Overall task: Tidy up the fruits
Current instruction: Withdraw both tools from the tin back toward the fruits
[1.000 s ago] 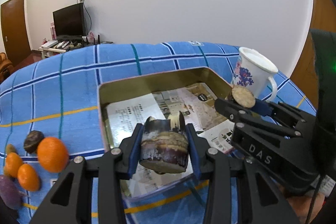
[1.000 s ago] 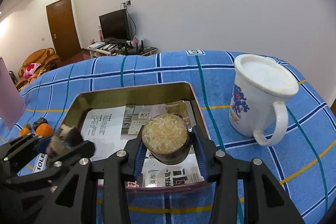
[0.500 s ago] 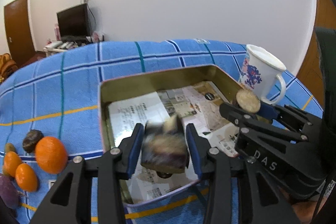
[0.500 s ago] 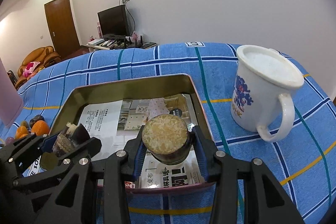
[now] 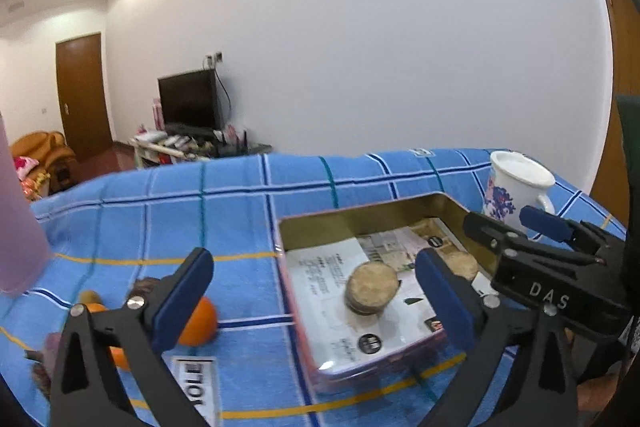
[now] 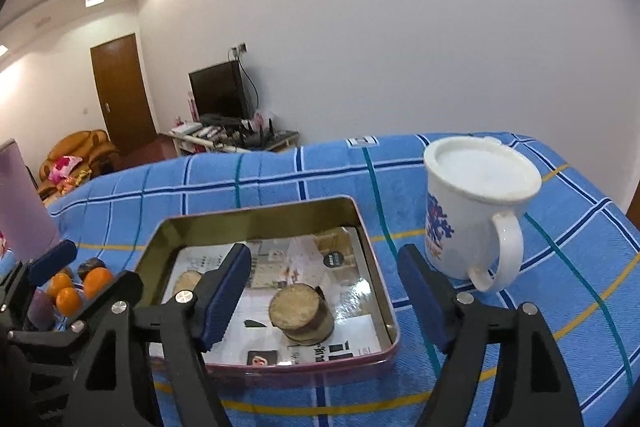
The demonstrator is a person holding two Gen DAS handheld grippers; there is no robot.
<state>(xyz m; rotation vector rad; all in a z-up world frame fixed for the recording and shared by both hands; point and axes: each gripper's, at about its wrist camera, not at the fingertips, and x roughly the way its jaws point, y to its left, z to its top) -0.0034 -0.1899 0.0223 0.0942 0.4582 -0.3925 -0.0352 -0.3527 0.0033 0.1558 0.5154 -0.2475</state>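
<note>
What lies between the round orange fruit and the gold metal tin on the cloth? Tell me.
Only bare blue checked cloth separates the round orange fruit from the gold metal tin; the left wrist view shows this.

Left tool's finger [image 5: 182,301] hides pt of orange [image 5: 200,323]; fruits behind blurred.
</note>
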